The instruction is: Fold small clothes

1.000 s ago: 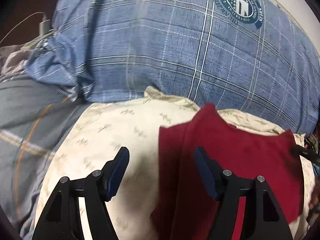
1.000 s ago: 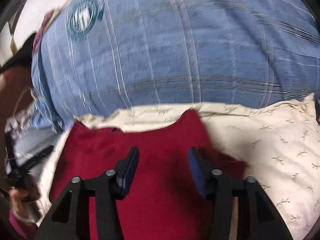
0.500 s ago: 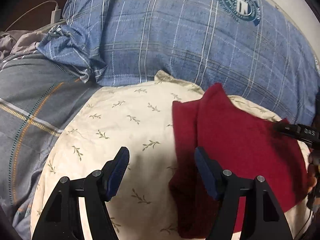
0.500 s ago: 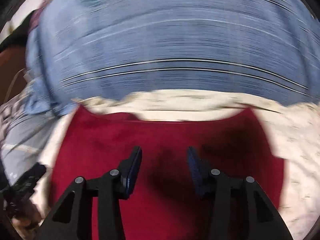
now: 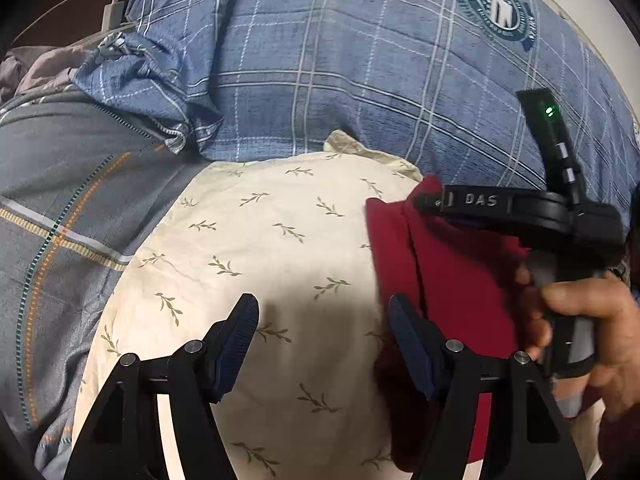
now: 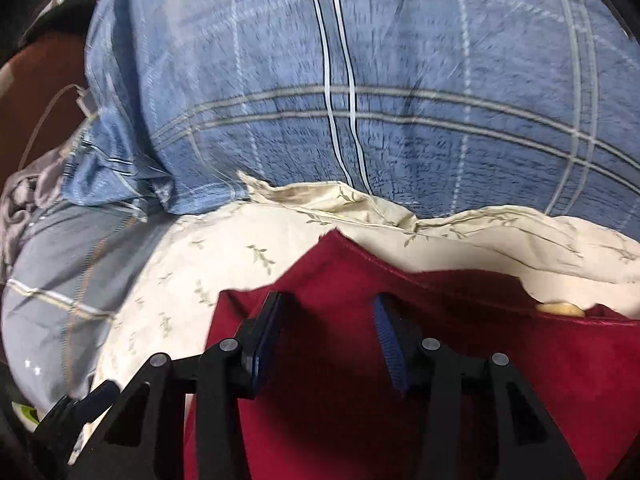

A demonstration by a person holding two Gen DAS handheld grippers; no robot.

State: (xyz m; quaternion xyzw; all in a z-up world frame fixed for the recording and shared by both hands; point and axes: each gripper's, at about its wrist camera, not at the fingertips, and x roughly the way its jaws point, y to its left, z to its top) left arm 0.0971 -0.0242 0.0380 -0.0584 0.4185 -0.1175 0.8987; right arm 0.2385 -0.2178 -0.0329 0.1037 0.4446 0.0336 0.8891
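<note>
Nearest the left wrist camera, the left gripper (image 5: 324, 316) is hanging with its two fingers spread and nothing between them, over the bare part of the cream leaf-print pillow (image 5: 248, 248); its right finger is lying just beside the near left edge of the red garment (image 5: 460, 280); one such garment is lying on the pillow, on the pillow's right side in this view, with a fold line running along its left part. Over the garment's far left corner, the right gripper (image 6: 326, 308) is hovering with its two fingers apart and no cloth pinched; from its own view, whether the pads are touching the fabric is hard to tell, and the picture is blurring. One hand (image 5: 588, 332) is gripping that tool's handle, cut off by the right edge of the left view; the garment's near and right parts are being hidden behind it and behind both tools. At the garment's far right edge, a small pale patch (image 6: 560, 309) is showing, too small to name. Left of the garment, the pillow is offering open room as far as its rim; beyond that rim, one grey plaid bedsheet (image 5: 60, 200) is lying on the left. Behind the pillow, one large blue plaid pillow (image 5: 340, 60) is bearing one round emblem (image 5: 496, 4); one white cable (image 5: 80, 4) is trailing past its far left corner.
</note>
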